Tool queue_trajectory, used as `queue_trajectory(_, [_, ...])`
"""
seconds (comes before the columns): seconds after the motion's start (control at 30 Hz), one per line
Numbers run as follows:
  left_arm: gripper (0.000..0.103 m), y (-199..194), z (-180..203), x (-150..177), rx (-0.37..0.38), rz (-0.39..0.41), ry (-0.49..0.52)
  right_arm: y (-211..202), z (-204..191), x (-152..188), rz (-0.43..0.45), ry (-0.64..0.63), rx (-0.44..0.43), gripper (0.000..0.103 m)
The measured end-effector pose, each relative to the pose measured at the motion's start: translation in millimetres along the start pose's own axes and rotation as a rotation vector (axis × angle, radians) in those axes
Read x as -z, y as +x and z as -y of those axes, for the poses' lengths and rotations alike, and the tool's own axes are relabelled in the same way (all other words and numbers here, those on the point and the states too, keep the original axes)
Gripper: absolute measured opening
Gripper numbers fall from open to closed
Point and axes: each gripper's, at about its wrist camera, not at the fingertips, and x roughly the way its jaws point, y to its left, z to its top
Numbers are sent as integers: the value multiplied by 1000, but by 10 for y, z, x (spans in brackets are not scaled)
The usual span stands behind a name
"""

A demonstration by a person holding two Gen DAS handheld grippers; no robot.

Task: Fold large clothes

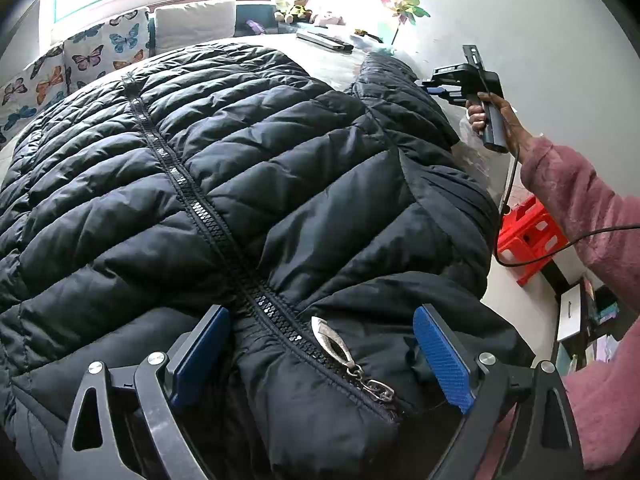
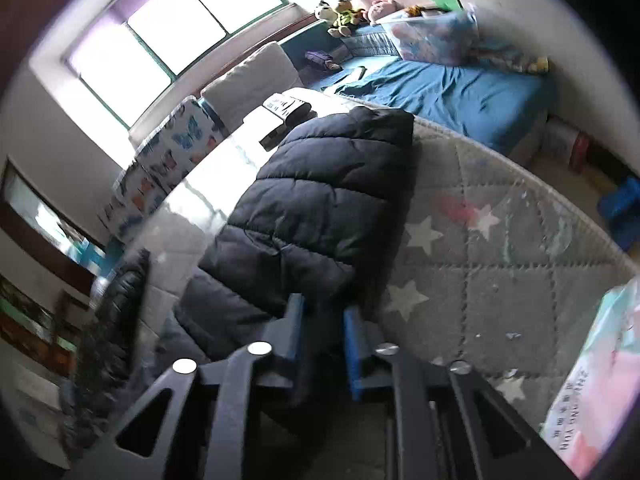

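My left gripper: jaws wide, straddling the collar and silver zip pull of the black quilted puffer jacket | my right gripper: jaws narrow, pinching that jacket's sleeve | jacket spread flat on the grey star-patterned mattress.

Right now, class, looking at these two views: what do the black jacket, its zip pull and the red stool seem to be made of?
Black jacket: thin synthetic shell, likely nylon or polyester, over puffy filling; faint sheen, quilted bulging channels.
Zip pull: probably metal; silvery glint, small chain links.
Red stool: looks like moulded plastic; uniform glossy colour, cut-out openings.
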Motion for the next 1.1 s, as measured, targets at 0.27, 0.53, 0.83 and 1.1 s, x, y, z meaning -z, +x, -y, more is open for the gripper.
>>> queue_trajectory(0.27, [100, -257, -109, -34, -3, 55, -43, -637, -567, -87, 110, -153, -65, 10])
queue_trajectory(0.53, [100, -779, -366, 92, -73, 213, -105, -1356, -1949, 213, 215, -493, -169, 8])
queue_trajectory(0.83, [100, -1230, -775, 486, -95, 321, -250, -1710, -3358, 1677, 119, -973, -337, 8])
queue_trajectory(1.1, [100, -1309, -901, 724, -100, 340, -310, -1405, -3556, 2865, -205, -1193, -456, 8])
